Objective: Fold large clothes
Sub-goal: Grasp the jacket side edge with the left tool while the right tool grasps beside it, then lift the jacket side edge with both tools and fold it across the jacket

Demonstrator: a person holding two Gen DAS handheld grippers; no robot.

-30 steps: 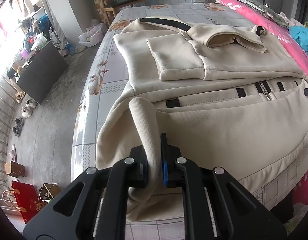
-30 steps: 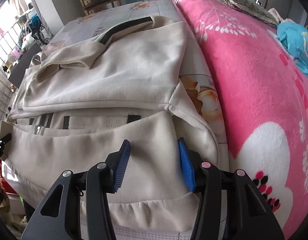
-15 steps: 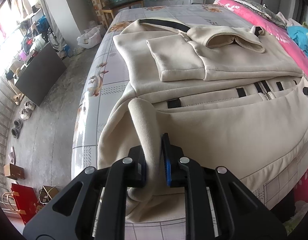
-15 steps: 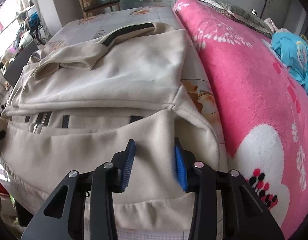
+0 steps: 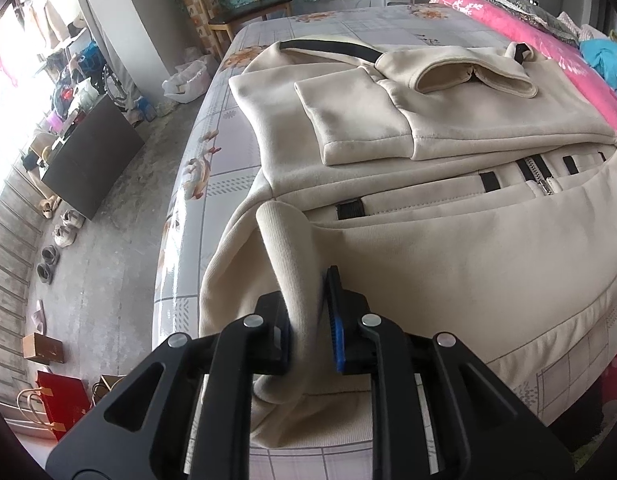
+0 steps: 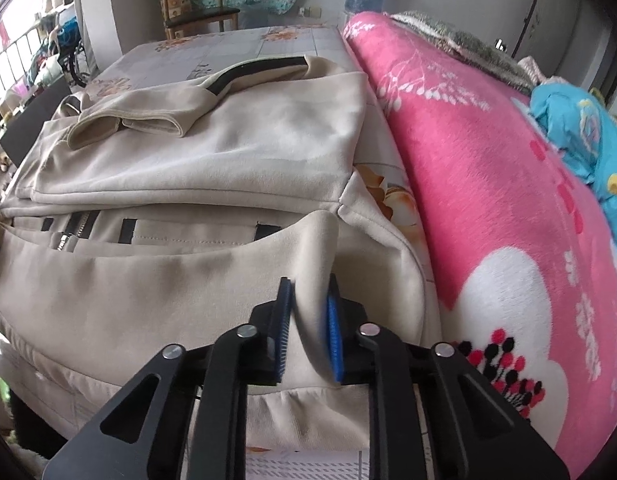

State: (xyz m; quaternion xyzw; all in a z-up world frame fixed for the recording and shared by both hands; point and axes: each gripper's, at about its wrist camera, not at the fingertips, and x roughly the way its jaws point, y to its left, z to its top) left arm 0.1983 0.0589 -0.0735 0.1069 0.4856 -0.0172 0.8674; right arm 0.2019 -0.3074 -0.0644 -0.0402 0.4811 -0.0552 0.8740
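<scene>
Nearest, right hand-held gripper (image 6: 308,320) newly clenched on the cream jacket (image 6: 196,168) hem, open a moment ago; left hand-held gripper (image 5: 306,316) still pinching its corner. Beyond, sleeves lying folded on the bed (image 5: 212,168). Probably ready for lifting the hem forward.

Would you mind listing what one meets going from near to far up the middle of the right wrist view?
right gripper → pinched hem of the beige jacket → zipper band → folded sleeve cuff → black collar strip → floral bedsheet → wooden chair
</scene>
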